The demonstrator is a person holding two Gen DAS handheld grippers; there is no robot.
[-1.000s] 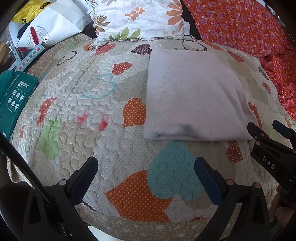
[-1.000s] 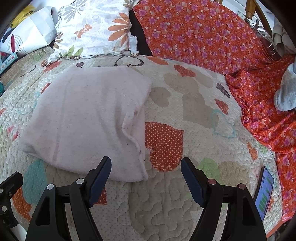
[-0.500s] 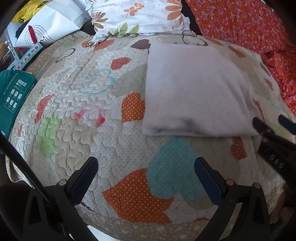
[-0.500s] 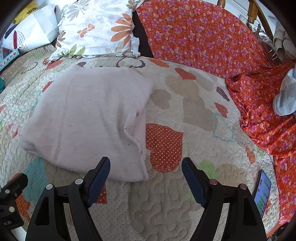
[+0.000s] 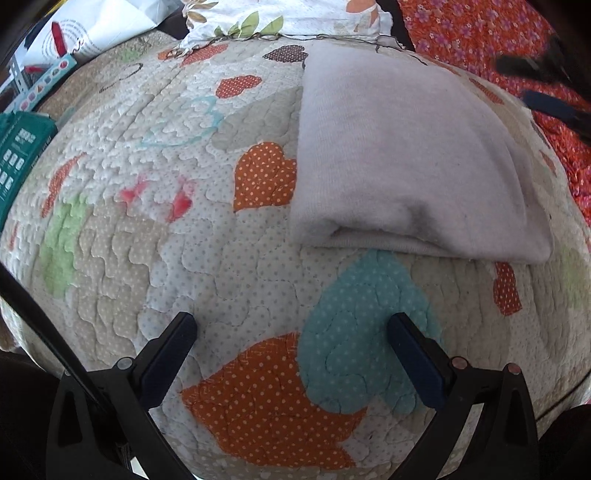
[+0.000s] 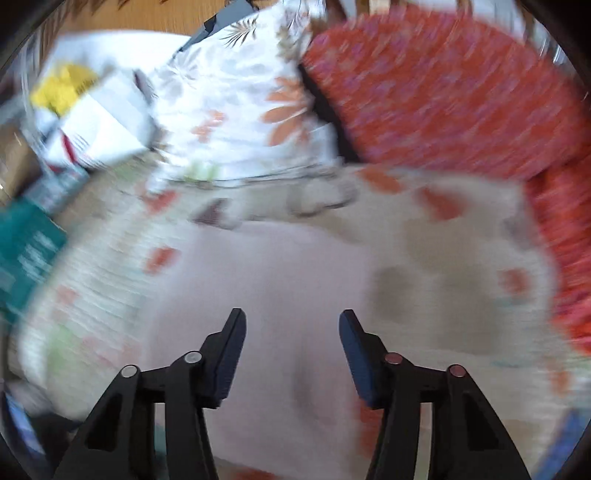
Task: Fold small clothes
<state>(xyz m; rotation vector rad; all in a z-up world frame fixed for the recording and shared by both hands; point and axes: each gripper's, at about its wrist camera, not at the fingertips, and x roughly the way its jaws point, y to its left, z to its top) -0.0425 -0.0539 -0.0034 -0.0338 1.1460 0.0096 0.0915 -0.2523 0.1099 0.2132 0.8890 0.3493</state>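
Observation:
A pale pink folded garment (image 5: pixel 402 162) lies flat on the heart-patterned quilt (image 5: pixel 155 236), its folded edge toward me. My left gripper (image 5: pixel 291 332) is open and empty, over the quilt in front of the garment, apart from it. My right gripper (image 6: pixel 291 332) is open and empty and hangs above the garment (image 6: pixel 280 295); that view is motion-blurred. In the left wrist view the right gripper (image 5: pixel 543 88) shows as a dark blur at the upper right, above the garment's far right side.
A floral pillow (image 5: pixel 280 18) and an orange flowered cloth (image 5: pixel 480 33) lie behind the garment. A white bag (image 5: pixel 92 29) and a teal box (image 5: pixel 18 155) sit at the quilt's left edge.
My right gripper has swung fast up and left, from the garment's near right corner to above the garment. My left gripper has moved slightly closer to the garment.

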